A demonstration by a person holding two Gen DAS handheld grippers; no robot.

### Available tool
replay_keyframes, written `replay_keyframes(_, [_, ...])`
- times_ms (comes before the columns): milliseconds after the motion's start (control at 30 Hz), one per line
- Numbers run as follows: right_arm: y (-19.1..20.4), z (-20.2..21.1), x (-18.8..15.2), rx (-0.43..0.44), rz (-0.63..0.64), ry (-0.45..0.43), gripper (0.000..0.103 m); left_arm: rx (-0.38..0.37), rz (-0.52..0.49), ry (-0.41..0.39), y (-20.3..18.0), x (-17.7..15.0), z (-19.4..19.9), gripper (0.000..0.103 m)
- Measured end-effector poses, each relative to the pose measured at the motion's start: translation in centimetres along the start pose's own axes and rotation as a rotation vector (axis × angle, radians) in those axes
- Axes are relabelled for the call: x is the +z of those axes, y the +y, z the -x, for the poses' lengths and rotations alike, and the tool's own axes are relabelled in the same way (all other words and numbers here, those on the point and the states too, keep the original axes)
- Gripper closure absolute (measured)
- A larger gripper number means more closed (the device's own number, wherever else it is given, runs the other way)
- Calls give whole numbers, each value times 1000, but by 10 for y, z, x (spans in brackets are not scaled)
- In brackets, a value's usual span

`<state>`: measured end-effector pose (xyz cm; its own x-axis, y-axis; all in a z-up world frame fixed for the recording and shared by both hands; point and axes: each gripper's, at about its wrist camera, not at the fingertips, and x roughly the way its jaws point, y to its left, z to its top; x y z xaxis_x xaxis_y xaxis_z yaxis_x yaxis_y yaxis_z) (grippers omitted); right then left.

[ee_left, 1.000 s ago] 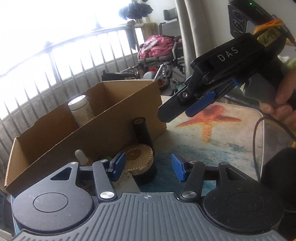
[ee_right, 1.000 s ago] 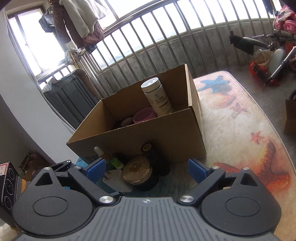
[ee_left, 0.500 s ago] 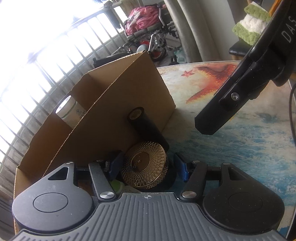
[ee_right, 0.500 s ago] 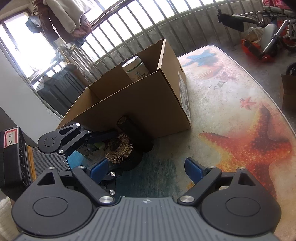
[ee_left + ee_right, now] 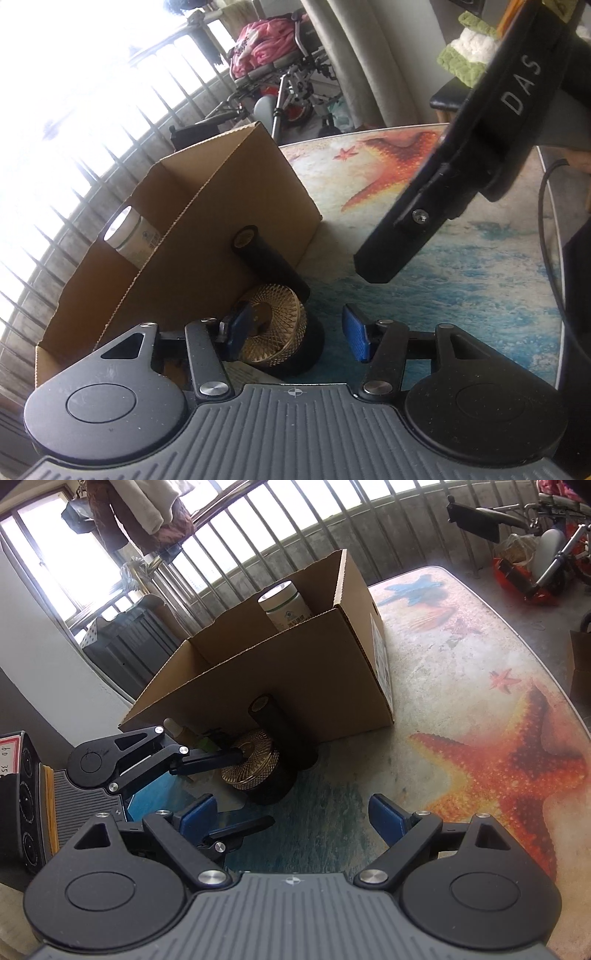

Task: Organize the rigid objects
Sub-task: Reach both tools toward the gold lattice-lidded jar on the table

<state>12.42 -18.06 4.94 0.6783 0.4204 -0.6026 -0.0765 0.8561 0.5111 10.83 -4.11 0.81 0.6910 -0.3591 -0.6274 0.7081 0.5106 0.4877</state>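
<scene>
Two grippers close to a gold-lidded jar at the foot of a cardboard box on a sea-print surface.

The cardboard box (image 5: pixel 280 686) is open-topped, its plain corrugated wall rising straight behind the gold-lidded jar (image 5: pixel 275 338), a squat black pot with a woven metallic lid. A black cylinder (image 5: pixel 275 723) stands against the box wall, close behind the jar. The left gripper (image 5: pixel 295 338) is about half open; its jaws have just been closing, one blue pad in front of the lid, the other well clear to the right, and I cannot tell if the near pad touches. The right gripper (image 5: pixel 291 818) hangs wide open and empty over bare surface (image 5: pixel 461 686), a glossy cloth printed with starfish (image 5: pixel 517 771), free out to its rounded edge. A white bottle (image 5: pixel 286 603) stands inside the box. Railings (image 5: pixel 332 528) ring the room.
</scene>
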Motion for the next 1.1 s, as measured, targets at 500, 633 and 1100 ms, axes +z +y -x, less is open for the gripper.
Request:
replay_keyframes(500, [-5, -1, -3, 7, -17, 13, 11, -59, 42, 92, 20, 13, -29, 32])
replay_keyframes(633, [-4, -1, -3, 10, -11, 17, 11, -163, 176, 84, 34, 12, -20, 33])
replay_keyframes(1100, [3, 7, -5, 6, 31, 38, 11, -151, 129, -39, -14, -3, 25, 27])
